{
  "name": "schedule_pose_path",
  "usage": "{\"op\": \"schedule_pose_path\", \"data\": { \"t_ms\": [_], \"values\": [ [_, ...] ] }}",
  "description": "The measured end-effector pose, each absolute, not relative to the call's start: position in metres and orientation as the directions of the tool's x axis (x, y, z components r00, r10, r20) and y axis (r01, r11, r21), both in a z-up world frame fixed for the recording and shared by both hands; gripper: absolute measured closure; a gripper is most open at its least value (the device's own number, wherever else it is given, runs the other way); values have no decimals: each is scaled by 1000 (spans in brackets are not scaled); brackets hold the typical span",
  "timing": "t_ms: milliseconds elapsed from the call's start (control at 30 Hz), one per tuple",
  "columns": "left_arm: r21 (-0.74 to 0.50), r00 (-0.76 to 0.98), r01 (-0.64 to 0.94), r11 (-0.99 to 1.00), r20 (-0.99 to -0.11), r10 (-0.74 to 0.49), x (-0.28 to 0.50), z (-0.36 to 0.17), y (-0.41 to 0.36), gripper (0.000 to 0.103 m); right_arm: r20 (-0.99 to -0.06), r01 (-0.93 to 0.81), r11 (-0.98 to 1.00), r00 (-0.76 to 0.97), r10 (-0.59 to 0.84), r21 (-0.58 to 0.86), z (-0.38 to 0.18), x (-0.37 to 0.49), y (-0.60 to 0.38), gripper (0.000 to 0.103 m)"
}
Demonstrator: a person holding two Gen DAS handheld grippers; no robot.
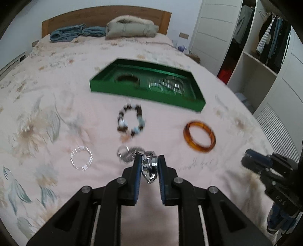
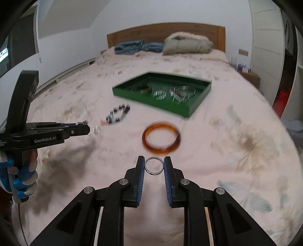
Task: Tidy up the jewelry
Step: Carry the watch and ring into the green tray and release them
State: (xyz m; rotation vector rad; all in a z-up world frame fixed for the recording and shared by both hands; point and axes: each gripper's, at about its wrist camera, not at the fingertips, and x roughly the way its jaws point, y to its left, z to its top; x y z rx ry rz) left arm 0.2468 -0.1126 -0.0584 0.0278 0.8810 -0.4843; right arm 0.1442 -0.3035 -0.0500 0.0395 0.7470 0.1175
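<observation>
My left gripper (image 1: 149,160) is shut on a silver metal watch (image 1: 149,167), whose band (image 1: 126,154) trails to the left above the bedspread. My right gripper (image 2: 154,160) is shut on a thin silver ring bangle (image 2: 154,166), held clear of the bed. An amber bangle (image 1: 199,136) (image 2: 161,136) and a beaded bracelet (image 1: 131,121) (image 2: 118,114) lie on the bed ahead. A clear faceted bangle (image 1: 81,158) (image 2: 97,130) rests further left. The green tray (image 1: 197,106) (image 2: 191,111) beyond them holds a dark bangle (image 1: 127,78) and several clear and silver bangles (image 1: 168,85).
Everything lies on a bed with a pale floral spread (image 1: 47,85). Blue fabric (image 1: 75,34) and a beige jacket (image 1: 130,28) rest by the wooden headboard (image 1: 106,15). An open wardrobe (image 1: 265,56) stands to the right. A gloved hand (image 2: 22,181) holds the left gripper (image 2: 83,128).
</observation>
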Motion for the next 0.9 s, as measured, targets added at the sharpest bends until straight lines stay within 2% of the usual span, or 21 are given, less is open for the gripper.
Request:
{"op": "schedule_pose_path", "data": {
  "t_ms": [300, 400, 567, 900],
  "values": [
    [-148, 620, 345, 927, -706, -343, 329, 15, -117, 88, -572, -44, 997, 817, 74, 66, 50, 225, -327, 83],
    [-137, 633, 313, 940, -707, -314, 366, 26, -122, 88, -557, -24, 996, 827, 71, 91, 61, 262, -334, 83],
    [-93, 635, 262, 960, -733, -244, 434, 17, -143, 88, -601, 11, 993, 796, 64, 121, 36, 336, -348, 83],
    [-12, 587, 215, 977, -797, -139, 536, -52, -197, 88, -728, 81, 991, 685, 23, 108, -55, 441, -383, 83]
  ]
}}
